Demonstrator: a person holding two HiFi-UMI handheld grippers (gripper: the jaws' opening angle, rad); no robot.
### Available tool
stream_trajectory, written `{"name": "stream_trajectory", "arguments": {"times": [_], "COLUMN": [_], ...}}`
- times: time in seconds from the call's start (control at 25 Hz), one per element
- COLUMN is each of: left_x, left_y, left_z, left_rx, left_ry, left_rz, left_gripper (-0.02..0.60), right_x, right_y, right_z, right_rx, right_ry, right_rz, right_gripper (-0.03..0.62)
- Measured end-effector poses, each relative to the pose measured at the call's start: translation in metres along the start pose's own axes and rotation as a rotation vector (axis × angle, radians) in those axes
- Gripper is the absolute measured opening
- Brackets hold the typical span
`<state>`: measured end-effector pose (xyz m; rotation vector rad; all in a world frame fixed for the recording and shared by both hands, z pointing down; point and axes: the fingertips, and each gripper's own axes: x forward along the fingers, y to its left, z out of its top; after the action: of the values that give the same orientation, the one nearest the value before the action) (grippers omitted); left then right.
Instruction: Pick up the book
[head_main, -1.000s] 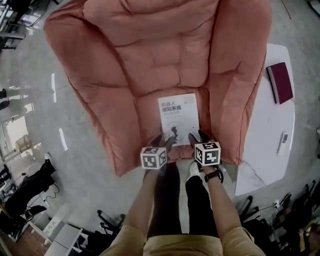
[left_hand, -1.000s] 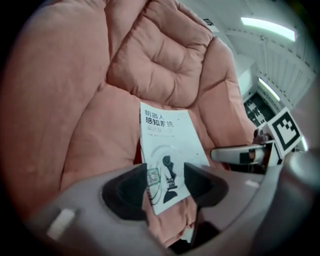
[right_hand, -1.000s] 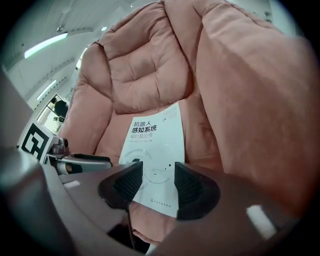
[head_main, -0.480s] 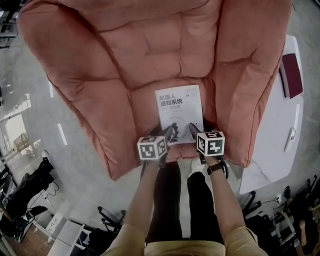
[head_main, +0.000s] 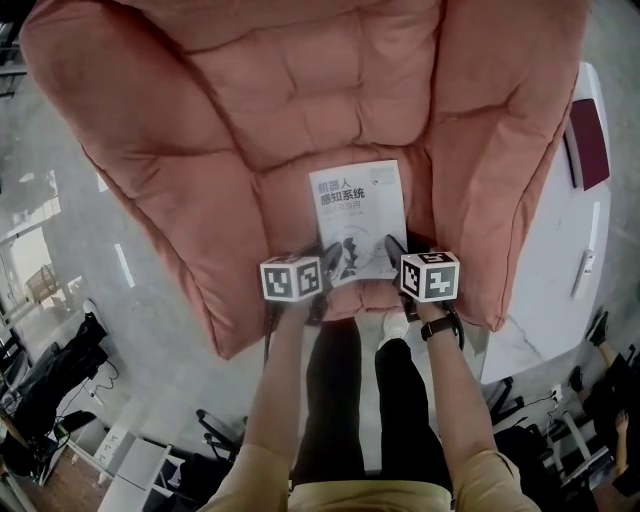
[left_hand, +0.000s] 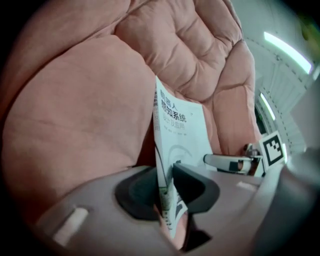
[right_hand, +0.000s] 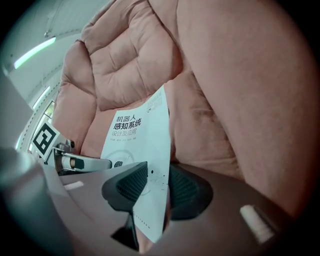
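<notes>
Having sunk and narrowed since a second ago, the left tool (head_main: 328, 258) and right tool (head_main: 395, 250) are clamping the book's (head_main: 357, 212) near edge, with lifting remaining.

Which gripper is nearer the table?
Right. Jaws of both just closed on the book: right gripper at its corner nearest the table, left gripper at the farther corner.

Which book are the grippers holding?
The white book on the pink armchair: the left gripper and right gripper have just closed on its near edge. The maroon book lies on the table.
</notes>
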<state>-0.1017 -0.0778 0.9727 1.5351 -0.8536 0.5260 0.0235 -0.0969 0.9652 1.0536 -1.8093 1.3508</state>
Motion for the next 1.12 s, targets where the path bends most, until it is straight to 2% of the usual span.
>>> {"name": "stream_trajectory", "arguments": {"times": [0.12,0.2,0.32,0.48,0.68,0.92,1.12], "left_x": [-0.01,-0.017,-0.034,-0.057,-0.101,-0.145,-0.185], "left_y": [-0.01,-0.017,-0.028,-0.042,-0.075,-0.12,-0.156], "left_z": [0.004,0.008,0.012,-0.001,0.006,0.02,0.029], "left_rx": [-0.049,-0.053,-0.073,-0.101,-0.099,-0.067,-0.099], "left_ry": [-0.062,-0.097,-0.136,-0.164,-0.222,-0.267,-0.305], "left_rz": [-0.036,-0.043,-0.061,-0.109,-0.165,-0.248,-0.354], "left_gripper": [0.052,0.048,0.044,0.044,0.044,0.044,0.046], "right_x": [-0.01,-0.016,-0.025,-0.044,-0.082,-0.141,-0.194], "right_y": [0.008,0.014,0.023,0.034,0.053,0.076,0.099], "right_z": [0.003,0.006,0.009,0.001,0.013,0.034,0.053], "right_rx": [0.026,0.031,0.044,0.048,0.043,0.115,0.151], "right_ry": [-0.016,-0.021,-0.03,-0.039,-0.072,-0.143,-0.194], "right_rz": [0.04,0.06,0.095,0.144,0.188,0.337,0.421], "right_gripper": [0.087,0.069,0.064,0.064,0.071,0.06,0.054]}}
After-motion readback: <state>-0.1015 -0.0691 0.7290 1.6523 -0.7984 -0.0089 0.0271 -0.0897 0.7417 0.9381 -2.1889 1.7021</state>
